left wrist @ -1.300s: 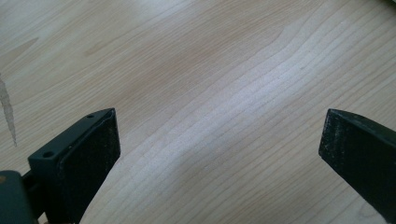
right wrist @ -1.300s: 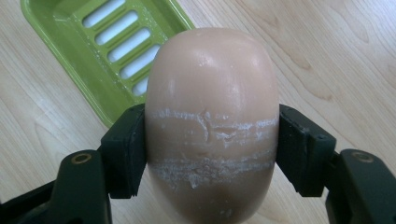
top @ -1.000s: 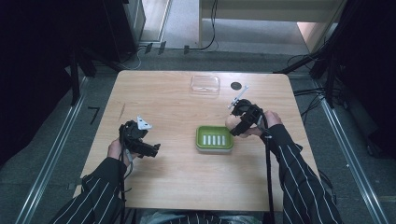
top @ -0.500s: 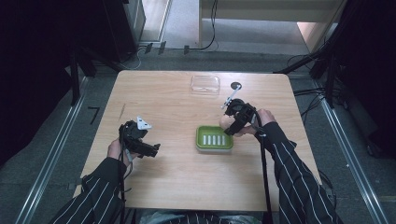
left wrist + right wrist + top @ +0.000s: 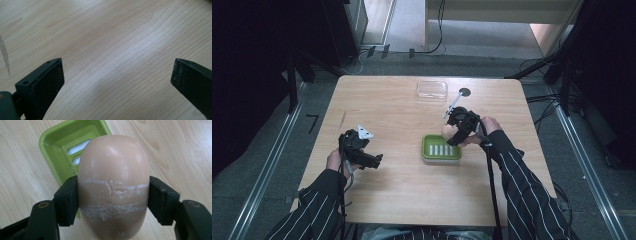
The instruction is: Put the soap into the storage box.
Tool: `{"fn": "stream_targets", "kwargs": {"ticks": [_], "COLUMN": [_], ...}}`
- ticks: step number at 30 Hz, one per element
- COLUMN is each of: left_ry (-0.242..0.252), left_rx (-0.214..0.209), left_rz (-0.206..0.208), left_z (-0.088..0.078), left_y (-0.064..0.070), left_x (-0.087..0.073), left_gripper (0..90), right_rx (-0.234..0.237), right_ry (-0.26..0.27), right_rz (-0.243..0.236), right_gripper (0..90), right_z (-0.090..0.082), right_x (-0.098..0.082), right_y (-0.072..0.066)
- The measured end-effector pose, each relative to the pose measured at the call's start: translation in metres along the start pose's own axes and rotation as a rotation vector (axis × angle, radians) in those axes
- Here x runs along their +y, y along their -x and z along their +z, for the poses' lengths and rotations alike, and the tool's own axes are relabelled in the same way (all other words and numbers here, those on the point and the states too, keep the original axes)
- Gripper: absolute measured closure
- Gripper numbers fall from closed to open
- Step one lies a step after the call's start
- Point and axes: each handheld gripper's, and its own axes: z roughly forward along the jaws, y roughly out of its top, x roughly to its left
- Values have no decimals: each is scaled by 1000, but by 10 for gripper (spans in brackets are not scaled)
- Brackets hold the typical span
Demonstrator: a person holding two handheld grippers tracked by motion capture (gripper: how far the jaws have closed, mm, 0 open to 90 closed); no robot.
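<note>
Pale wood table lies bare beneath the left gripper, whose jaws gape wide and idle, probably waiting its turn. Rightward, the green slotted soap dish sits open-side up, ready to receive. The right gripper clamps a peach soap bar just above it. No lettering is legible.

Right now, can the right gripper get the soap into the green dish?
Probably yes. The right gripper is shut on the soap at the dish's far edge, the slotted tray is bare, and the left gripper sits well aside.
</note>
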Motion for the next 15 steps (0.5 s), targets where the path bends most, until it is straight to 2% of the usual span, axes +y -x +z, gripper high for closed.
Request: {"fn": "stream_targets", "kwargs": {"ticks": [15], "left_ry": [-2], "left_rx": [3], "left_rz": [-4], "left_z": [1], "left_y": [-1], "left_x": [-1], "left_gripper": [0], "right_rx": [12], "right_ry": [7], "right_rz": [-53], "right_gripper": [340], "right_z": [4], "right_x": [7], "right_y": [-6]}}
